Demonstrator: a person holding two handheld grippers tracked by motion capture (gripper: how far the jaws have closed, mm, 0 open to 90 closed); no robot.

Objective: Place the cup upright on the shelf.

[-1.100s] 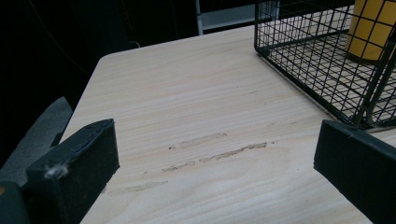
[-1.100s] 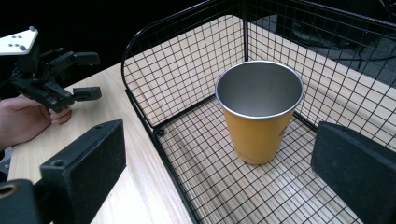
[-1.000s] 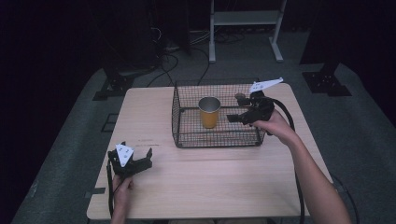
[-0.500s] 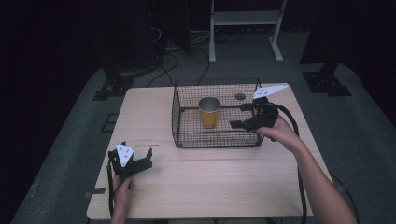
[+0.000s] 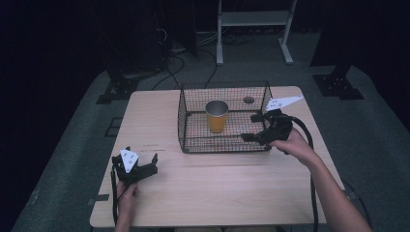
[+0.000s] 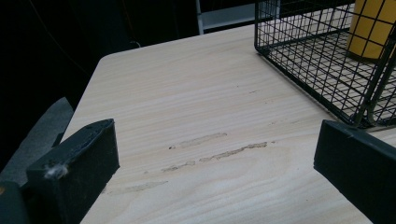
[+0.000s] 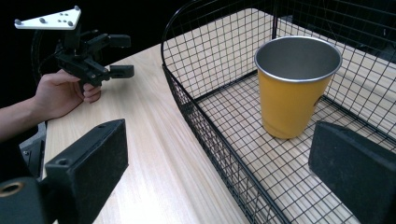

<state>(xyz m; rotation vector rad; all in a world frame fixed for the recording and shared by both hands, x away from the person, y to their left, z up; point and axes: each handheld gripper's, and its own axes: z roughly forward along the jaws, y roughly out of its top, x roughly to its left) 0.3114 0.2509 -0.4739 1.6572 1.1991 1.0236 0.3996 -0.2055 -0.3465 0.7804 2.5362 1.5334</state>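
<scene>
A yellow cup [image 5: 216, 117] with a shiny silver inside stands upright in a black wire basket [image 5: 193, 140] on a light wooden table [image 5: 217, 188]. The cup sits near the middle of the basket floor, a bit toward the back. There are no words or labels on the cup to read.

The right gripper [image 5: 252, 127] is at the right side of the basket, just over its rim. Its jaws are spread wide apart and hold nothing. In the right gripper view, one jaw is inside the basket, near the cup but not touching it, and the other jaw is outside the wire wall.

The left gripper [image 5: 151, 163] rests low over the table, well apart from the basket, toward its front left. Its jaws are wide open too, with only bare wood between them.

Some faint scuff marks [image 6: 215, 149] show on the wood in front of the left gripper. They are not writing.
</scene>
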